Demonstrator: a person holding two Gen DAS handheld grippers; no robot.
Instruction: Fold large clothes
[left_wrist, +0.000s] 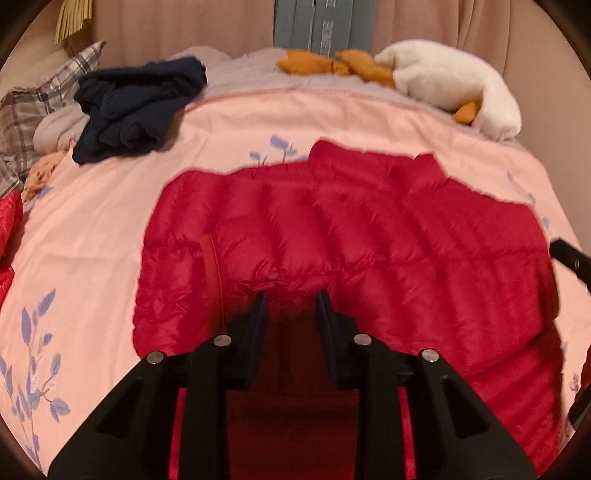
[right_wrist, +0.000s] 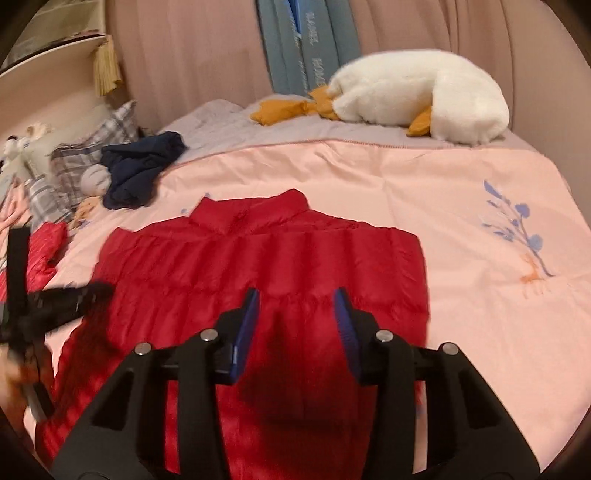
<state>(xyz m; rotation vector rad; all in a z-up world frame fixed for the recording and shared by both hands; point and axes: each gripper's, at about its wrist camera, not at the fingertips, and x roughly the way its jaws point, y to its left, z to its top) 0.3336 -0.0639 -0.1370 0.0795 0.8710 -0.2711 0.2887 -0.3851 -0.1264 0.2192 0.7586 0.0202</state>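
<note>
- Red quilted puffer jacket (right_wrist: 258, 266) lies flat on the pink floral bedspread (right_wrist: 480, 206), collar far.
- Left gripper (left_wrist: 291, 301) and right gripper (right_wrist: 295, 299) hover above it, jaws apart, empty.
- Advice: pinch the hem at both corners, fold evenly toward the collar.

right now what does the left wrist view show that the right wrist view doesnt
Only the left wrist view: the left tool from behind, open above the red down jacket, and a vertical seam strip near the jacket's left edge.

Only the right wrist view: the right tool, open, a shelf with a straw tassel, small plush toys, and the jacket's raised collar in full.

Both: the jacket spread on the pink floral duvet, the crumpled navy garment, the plaid pillow, and the white goose plush.
</note>
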